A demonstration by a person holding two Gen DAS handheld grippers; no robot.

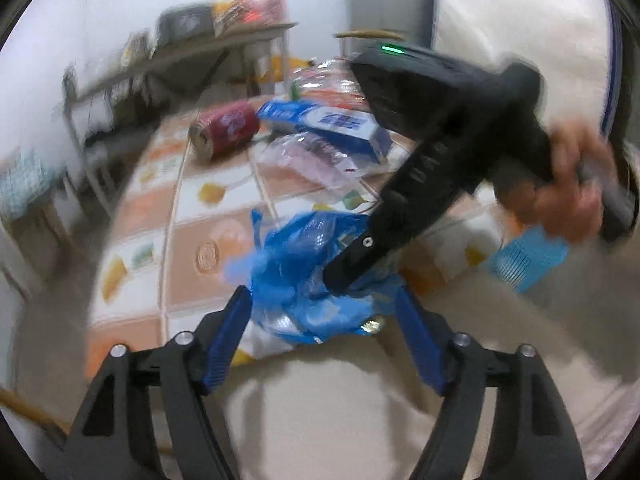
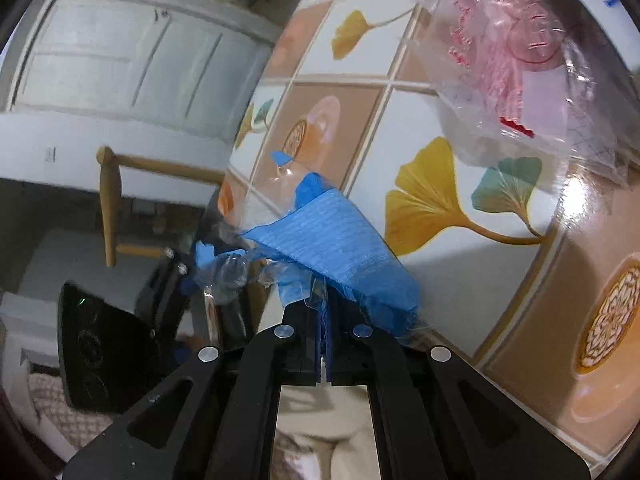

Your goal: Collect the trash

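Partly blurred, right gripper [image 2: 325, 320] clamping blue wrapper [image 2: 340, 240]; left gripper [image 1: 320, 312] spread wide, wrapper between unpressed

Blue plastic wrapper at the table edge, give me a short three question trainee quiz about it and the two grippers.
1. True or false: the left gripper has its jaws spread, with the blue plastic wrapper lying between them.
2. Which gripper is clamped on the wrapper? A left, B right, C neither.
3. Fill in: the red can on the patterned tablecloth lies on its ____.

Key
1. True; the blue pads stand wide apart.
2. B; the right gripper is shut on the wrapper's blue material.
3. Side.
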